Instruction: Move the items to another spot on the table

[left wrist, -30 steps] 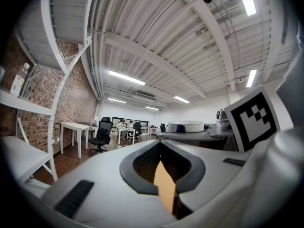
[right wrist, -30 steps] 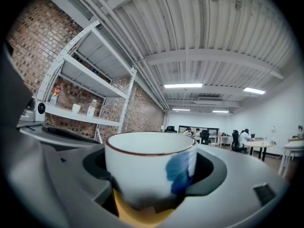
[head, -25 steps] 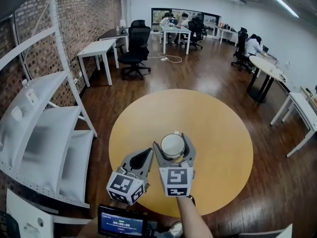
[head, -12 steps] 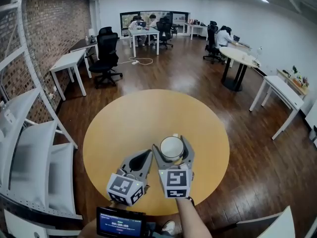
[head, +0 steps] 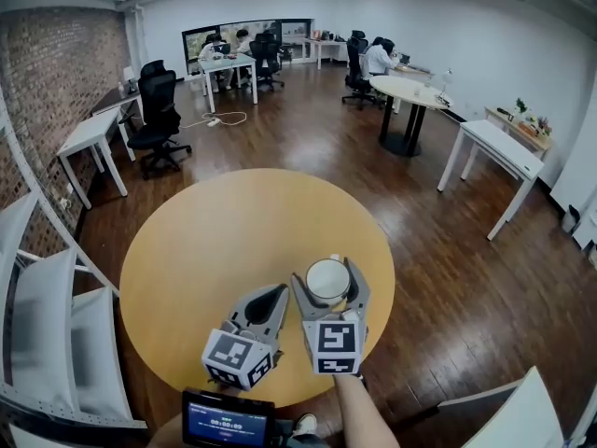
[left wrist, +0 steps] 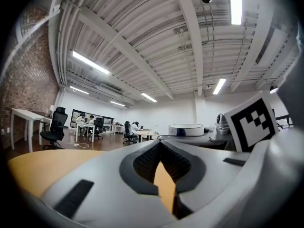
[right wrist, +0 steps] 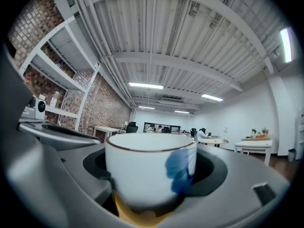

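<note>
A white cup with a blue mark sits between the jaws of my right gripper, which is shut on it over the right half of the round yellow table. Whether the cup's base touches the tabletop cannot be told. My left gripper is just left of it, shut with nothing between its jaws. In the left gripper view the cup shows to the right, beyond the jaws.
A small screen device sits at the table's near edge below the grippers. White shelving stands to the left. Desks, office chairs and seated people fill the far room; a white table stands at right.
Both grippers, with the cup still held, now stand farther to the right over the table. The head view has swung right, so the shelving slid toward the left edge.
</note>
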A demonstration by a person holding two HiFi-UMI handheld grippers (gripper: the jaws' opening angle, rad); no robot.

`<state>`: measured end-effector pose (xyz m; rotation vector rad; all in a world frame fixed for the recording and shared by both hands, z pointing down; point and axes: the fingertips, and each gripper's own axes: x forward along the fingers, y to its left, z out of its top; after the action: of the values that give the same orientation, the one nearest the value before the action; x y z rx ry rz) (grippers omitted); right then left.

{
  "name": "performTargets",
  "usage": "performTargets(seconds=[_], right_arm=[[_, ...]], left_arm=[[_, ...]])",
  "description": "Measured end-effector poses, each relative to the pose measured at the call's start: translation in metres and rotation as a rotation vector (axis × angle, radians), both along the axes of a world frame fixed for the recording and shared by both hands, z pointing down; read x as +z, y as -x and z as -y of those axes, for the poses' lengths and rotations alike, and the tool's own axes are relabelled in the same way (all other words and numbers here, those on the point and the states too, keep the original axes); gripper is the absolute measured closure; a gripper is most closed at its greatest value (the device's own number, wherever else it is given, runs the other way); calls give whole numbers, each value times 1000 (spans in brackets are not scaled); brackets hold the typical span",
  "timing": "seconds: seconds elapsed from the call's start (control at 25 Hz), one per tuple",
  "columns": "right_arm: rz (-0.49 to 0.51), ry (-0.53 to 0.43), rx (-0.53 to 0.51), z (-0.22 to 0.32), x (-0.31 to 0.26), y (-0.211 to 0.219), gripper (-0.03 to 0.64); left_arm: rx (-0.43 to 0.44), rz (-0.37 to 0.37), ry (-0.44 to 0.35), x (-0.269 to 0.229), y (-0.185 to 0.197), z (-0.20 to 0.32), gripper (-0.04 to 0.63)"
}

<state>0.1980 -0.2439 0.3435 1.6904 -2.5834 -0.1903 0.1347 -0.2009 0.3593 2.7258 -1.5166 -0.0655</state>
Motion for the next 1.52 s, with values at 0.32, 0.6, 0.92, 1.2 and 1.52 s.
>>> performTargets(seconds=[0.32,0.6,0.92,1.2,1.52], right_arm=[[0,8,65,12,8,-56,215],[9,-4,75,20,18,-69,215],[16,24,77,37,66,-85,213],[27,124,94,44,127,-109,215],[52,199,82,48,180,-116,215]], left_arm=[[64,-4,15,8,-55,13,584],[81,5,43,25,-71,24,584],[88,24,87,63,-86,45,584],[113,42,152,109,-109,48,584],[113,60,235,156,-120,51,584]])
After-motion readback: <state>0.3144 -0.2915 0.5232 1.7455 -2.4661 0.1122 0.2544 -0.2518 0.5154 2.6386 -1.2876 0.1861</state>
